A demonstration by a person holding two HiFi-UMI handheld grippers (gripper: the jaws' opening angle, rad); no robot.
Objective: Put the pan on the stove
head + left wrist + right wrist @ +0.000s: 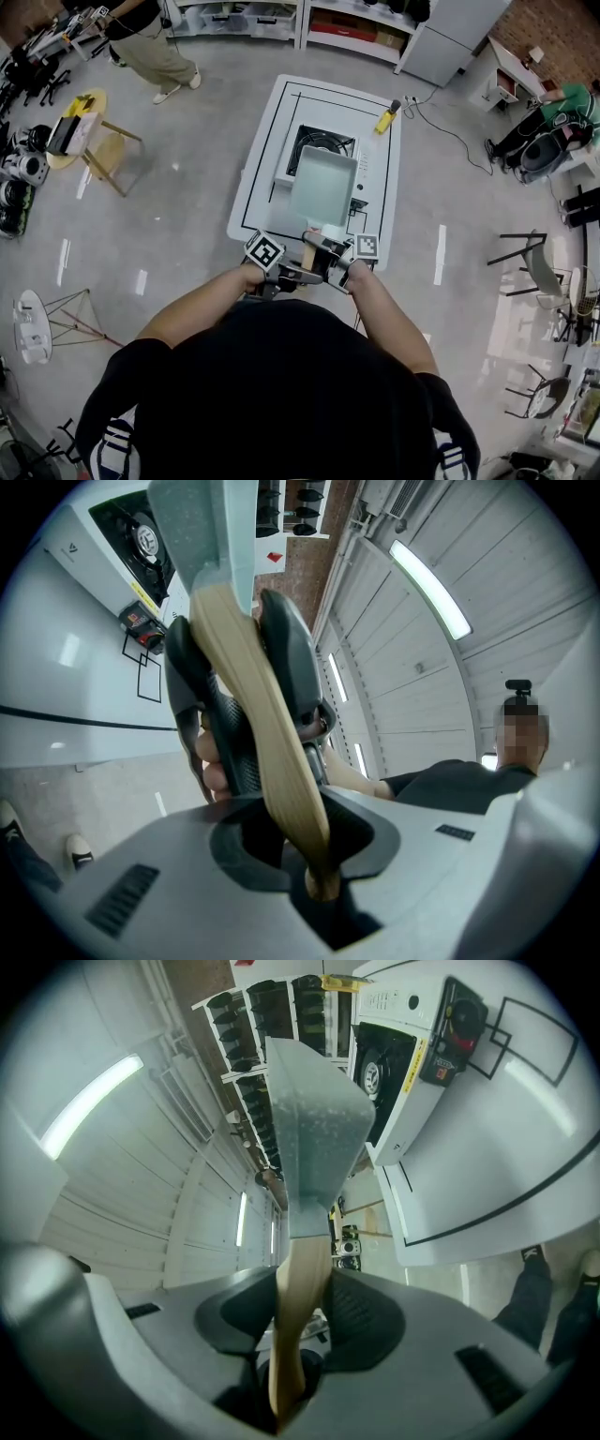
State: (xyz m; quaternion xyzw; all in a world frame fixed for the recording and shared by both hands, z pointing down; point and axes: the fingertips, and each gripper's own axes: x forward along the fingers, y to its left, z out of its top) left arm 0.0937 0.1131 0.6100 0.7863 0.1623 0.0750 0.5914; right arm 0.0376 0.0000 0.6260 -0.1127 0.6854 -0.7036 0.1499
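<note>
My left gripper [292,274] was pinched narrow on the butt end of the wooden handle [308,251]. In the left gripper view the wood ran out from between my left fingers [234,883]. The pale green rectangular pan [323,187] lay level over the front right part of the portable gas stove [319,142] on the white table [255,192]. I couldn't tell whether it touched the burner. My right gripper [330,268] was closed on the same handle, just beside the left and nearer the pan.
</note>
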